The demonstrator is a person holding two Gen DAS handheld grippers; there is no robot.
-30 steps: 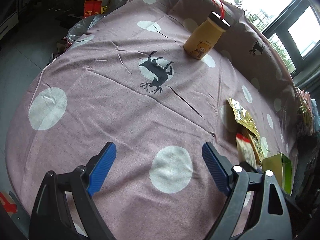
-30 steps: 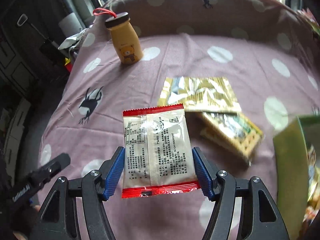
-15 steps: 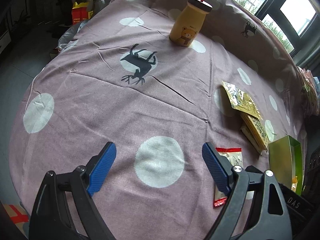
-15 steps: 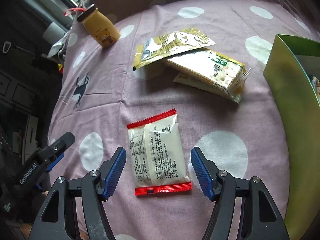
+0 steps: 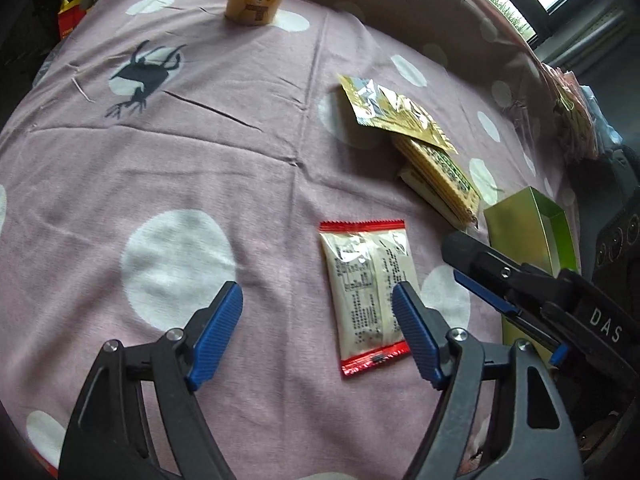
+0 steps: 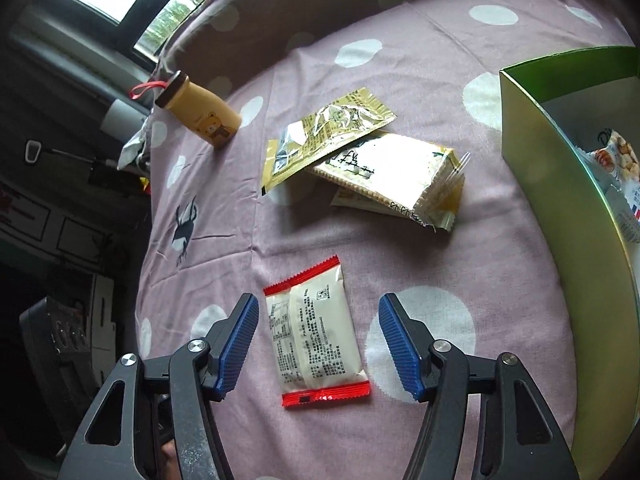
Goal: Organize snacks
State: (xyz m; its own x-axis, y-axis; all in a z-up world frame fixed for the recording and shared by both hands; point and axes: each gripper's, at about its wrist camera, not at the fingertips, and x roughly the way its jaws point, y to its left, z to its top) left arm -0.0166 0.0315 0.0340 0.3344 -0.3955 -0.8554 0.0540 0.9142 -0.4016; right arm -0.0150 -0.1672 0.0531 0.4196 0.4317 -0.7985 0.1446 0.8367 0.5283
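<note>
A white snack packet with red ends (image 6: pixel 314 332) lies flat on the pink spotted cloth (image 6: pixel 400 240). My right gripper (image 6: pixel 320 344) is open and hovers over it, a finger on each side. In the left wrist view the packet (image 5: pixel 368 288) lies just ahead of my open, empty left gripper (image 5: pixel 316 336), beside its right finger. A gold foil packet (image 6: pixel 320 136) rests on a cracker pack (image 6: pixel 396 172). A green box (image 6: pixel 568 184) with snacks inside stands at the right.
A yellow bear bottle (image 6: pixel 200 114) with a red loop stands at the back left of the cloth. The green box (image 5: pixel 532 232) shows behind the right gripper in the left wrist view. Windows and dark furniture surround the table.
My right gripper let go of the white packet, which now lies on the cloth, and its jaws opened wider. My left gripper swung right toward the packet.
</note>
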